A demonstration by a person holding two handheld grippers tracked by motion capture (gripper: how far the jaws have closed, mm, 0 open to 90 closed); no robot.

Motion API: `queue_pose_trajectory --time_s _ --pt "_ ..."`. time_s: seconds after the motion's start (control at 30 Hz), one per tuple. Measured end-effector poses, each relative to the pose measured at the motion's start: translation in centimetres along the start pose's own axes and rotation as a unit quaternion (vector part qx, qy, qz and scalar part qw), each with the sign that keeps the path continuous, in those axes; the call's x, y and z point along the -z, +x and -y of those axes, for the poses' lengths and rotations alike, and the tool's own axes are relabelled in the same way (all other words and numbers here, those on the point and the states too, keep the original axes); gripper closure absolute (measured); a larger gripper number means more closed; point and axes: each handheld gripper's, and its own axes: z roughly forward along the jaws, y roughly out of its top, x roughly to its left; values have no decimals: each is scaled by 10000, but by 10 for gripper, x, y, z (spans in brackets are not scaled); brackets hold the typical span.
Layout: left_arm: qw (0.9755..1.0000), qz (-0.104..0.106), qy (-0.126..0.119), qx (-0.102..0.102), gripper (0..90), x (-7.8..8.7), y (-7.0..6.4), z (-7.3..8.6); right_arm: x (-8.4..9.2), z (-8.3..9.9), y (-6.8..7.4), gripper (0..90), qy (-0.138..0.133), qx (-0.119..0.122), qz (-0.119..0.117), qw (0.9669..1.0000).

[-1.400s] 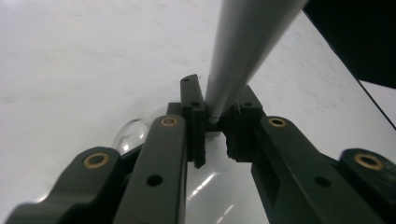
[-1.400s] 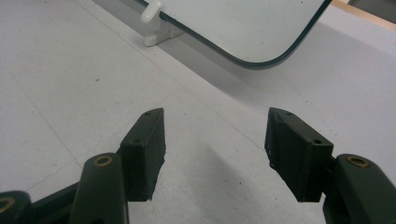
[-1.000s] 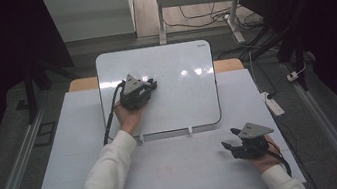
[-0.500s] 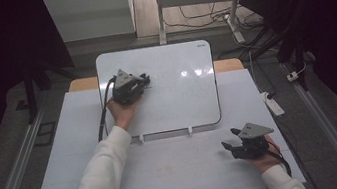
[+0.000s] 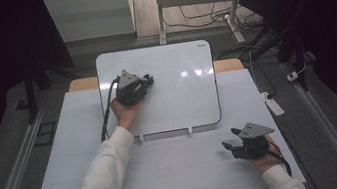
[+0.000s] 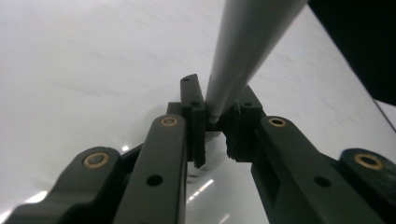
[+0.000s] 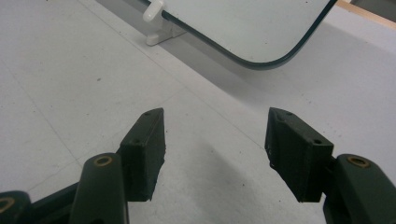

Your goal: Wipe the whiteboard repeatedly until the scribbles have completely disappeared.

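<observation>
The left gripper [image 5: 147, 81] held a slim grey marker-like rod [image 6: 243, 51], its fingers [image 6: 198, 126] clamped on the rod's lower end, over the glossy white rounded-corner whiteboard [image 5: 182, 97] that lay on the pale grey table [image 5: 177, 169]. Over the past second it had slid along the board's upper-left area, moving a little to the left and then back toward the right, which looked like a writing or wiping stroke under way; no mark was clear on the board. The right gripper [image 5: 234, 144] stayed resting at the table's near right, its fingers [image 7: 144, 149] spread wide apart and empty, just short of the board's corner.
</observation>
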Motion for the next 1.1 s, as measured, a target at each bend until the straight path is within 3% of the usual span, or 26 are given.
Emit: queue_pose_trajectory --time_s 0.07,0.13,0.27,0.4,0.53,0.63,0.7,0.8,0.93,1.0,1.1 --pt "9999 96 32 -63 785 -3 -9 4 0 0 0 379 4 17 -1 10000" --pt "9998 89 58 -142 785 -2 -10 4 -1 -1 1 379 8 26 -7 10000" --pt "9998 -165 2 -55 785 11 7 3 -1 -1 2 379 12 36 -16 10000" --pt "9997 -243 -5 31 785 23 20 6 -1 -1 1 379 -3 1 -12 10000" --pt "9999 -117 -28 78 785 20 12 12 -3 -1 3 379 28 48 -31 10000" --pt "10000 -19 6 -46 785 10 -1 12 -3 -3 4 379 20 68 -26 10000" --pt "9999 -42 16 -113 785 9 -3 10 -2 -3 3 379 20 53 -14 10000" --pt "9999 -145 -34 -34 785 17 10 10 -1 -2 2 378 19 48 -3 10000" --pt "9993 -272 -108 225 785 30 28 11 -2 -2 2 378 27 56 -17 10000" --pt "9993 -308 -107 194 785 29 25 12 -2 -2 3 378 18 63 -21 10000" --pt "9998 -178 -39 99 786 23 13 14 -2 -2 3 378 10 56 -14 10000"
